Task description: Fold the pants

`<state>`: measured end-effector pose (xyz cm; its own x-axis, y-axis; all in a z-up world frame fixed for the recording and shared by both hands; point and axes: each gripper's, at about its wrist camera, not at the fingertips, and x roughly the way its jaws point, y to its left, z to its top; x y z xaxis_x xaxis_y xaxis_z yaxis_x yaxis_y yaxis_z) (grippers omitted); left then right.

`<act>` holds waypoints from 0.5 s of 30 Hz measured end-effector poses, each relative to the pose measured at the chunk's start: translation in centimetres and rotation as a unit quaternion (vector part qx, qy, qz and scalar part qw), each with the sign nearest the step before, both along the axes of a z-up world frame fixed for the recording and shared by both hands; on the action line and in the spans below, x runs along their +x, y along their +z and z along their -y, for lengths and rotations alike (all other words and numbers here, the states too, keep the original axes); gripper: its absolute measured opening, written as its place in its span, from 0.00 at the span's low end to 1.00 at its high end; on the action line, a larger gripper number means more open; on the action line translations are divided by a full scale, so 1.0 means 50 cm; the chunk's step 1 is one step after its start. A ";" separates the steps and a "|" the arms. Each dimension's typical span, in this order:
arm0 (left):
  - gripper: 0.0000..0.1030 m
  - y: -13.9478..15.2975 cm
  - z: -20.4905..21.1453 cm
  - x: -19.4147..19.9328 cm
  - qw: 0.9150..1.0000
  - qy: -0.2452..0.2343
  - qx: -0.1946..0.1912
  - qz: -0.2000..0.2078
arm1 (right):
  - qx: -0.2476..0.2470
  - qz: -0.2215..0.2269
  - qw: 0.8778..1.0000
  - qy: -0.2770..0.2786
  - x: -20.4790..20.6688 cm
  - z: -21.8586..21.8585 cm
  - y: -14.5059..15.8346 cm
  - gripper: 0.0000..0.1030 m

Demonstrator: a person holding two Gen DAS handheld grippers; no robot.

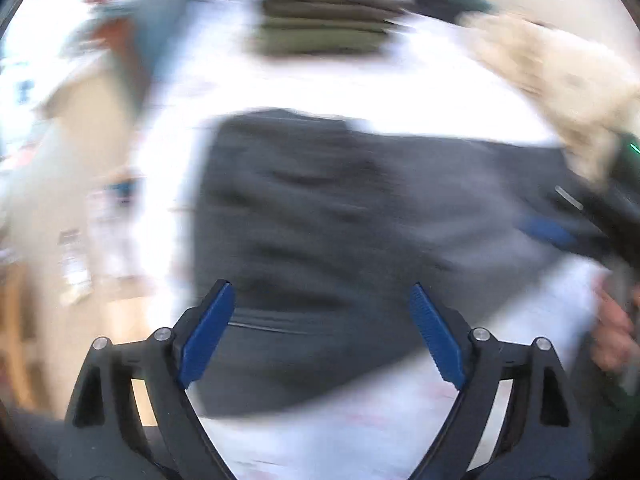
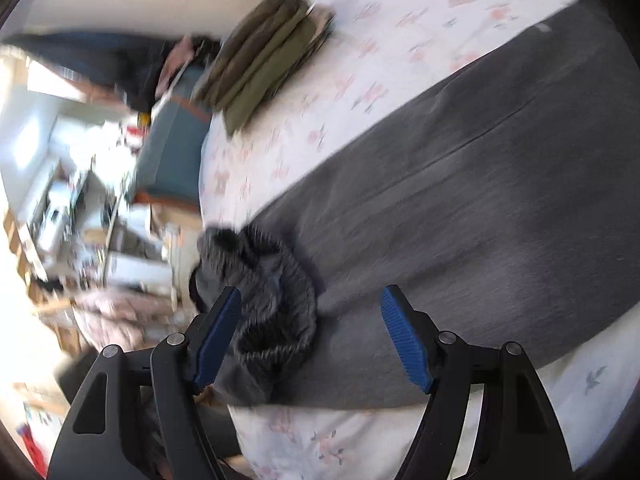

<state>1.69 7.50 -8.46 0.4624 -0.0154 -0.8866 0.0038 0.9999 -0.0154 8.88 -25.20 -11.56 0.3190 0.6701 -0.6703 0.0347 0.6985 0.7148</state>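
- Nearest my left lens: left gripper [image 1: 322, 330], blue pads spread wide, nothing between them. It points steeply down over the grey pants [image 1: 320, 216]; pads clear of the cloth as far as the blur lets me judge.
- Left view heavily smeared. Pants lie as a dark slab across the white bed sheet [image 1: 320, 84], one edge running off toward the right of the frame.
- Right gripper [image 2: 310, 334] also stands well open and grips nothing. It tilts downward over the waistband [image 2: 260, 276], which is bunched and ruffled at the sheet's near-left edge, just ahead of the left-hand finger [image 2: 218, 336].
- In the right view the pants stretch from the waistband diagonally up to the upper right, flat, with a long seam line showing.
- In the left view I see the other gripper's blue pad [image 1: 546, 232] at the far right, over the pants, and a person's hand [image 1: 612, 332] at the right edge beneath it.
- Surroundings: a folded olive-green stack [image 2: 264, 56] sits on the floral sheet beyond the pants, well apart from them; it is also visible at the top of the left view.
- A cream fuzzy item [image 1: 560, 80] lies upper right in the left view; I cannot tell what it is.
- Cluttered room floor off the bed's left side, too blurred to itemise.
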 end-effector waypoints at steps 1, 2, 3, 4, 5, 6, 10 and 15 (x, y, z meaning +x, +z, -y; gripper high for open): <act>0.84 -0.021 -0.030 0.008 0.999 0.035 0.029 -0.010 | 0.001 -0.006 1.000 0.018 -0.001 -0.024 -0.011 0.73; 0.84 -0.047 -0.050 0.016 0.997 0.061 0.037 -0.031 | 0.001 -0.014 0.999 0.034 -0.002 -0.047 -0.023 0.73; 0.84 -0.071 -0.062 0.019 0.996 0.073 0.027 -0.052 | 0.000 -0.020 0.999 0.045 -0.003 -0.065 -0.034 0.73; 0.84 -0.107 -0.072 0.021 0.993 0.080 0.005 -0.085 | -0.004 -0.026 0.998 0.060 -0.006 -0.087 -0.046 0.73; 0.84 -0.132 -0.070 0.012 0.991 0.081 -0.003 -0.105 | -0.009 -0.025 0.997 0.072 -0.009 -0.105 -0.052 0.74; 0.84 -0.161 -0.065 0.011 0.988 0.080 -0.005 -0.134 | -0.016 -0.018 0.996 0.083 -0.013 -0.120 -0.054 0.74; 0.84 -0.174 -0.039 0.018 0.989 0.053 0.032 -0.132 | -0.052 0.030 0.991 0.121 -0.028 -0.174 -0.046 0.74; 0.84 -0.159 -0.048 0.016 0.990 0.066 0.012 -0.127 | -0.117 0.049 0.982 0.140 -0.045 -0.200 -0.041 0.21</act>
